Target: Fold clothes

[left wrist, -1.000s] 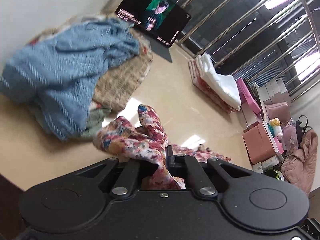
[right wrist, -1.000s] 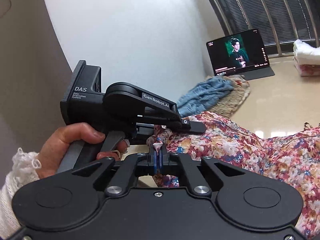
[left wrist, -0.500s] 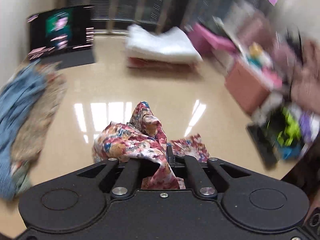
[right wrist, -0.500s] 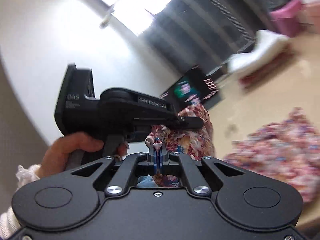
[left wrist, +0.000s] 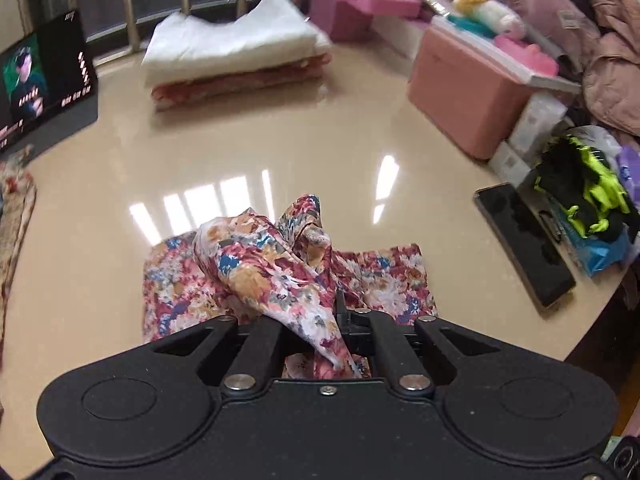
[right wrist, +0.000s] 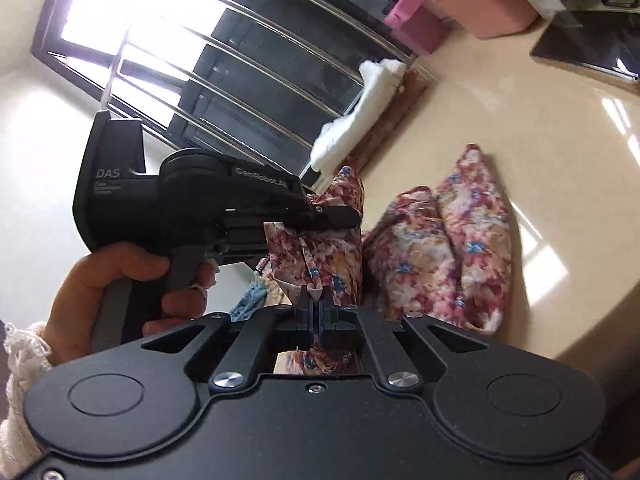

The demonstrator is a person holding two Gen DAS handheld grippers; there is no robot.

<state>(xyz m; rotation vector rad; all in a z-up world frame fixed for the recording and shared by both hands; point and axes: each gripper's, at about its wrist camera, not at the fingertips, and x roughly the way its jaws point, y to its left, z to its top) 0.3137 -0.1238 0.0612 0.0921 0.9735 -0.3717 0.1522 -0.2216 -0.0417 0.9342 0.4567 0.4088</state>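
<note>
Gripping floral garment (left wrist: 276,264) | your left tongs (left wrist: 338,316) clamp it | right tongs (right wrist: 316,300) clamp it | rest on bench (left wrist: 280,144)

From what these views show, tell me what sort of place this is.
Probably a room in a home: a glossy table by a barred window, folded clothes stacked on it, and pink boxes with a jacket piled alongside.
</note>
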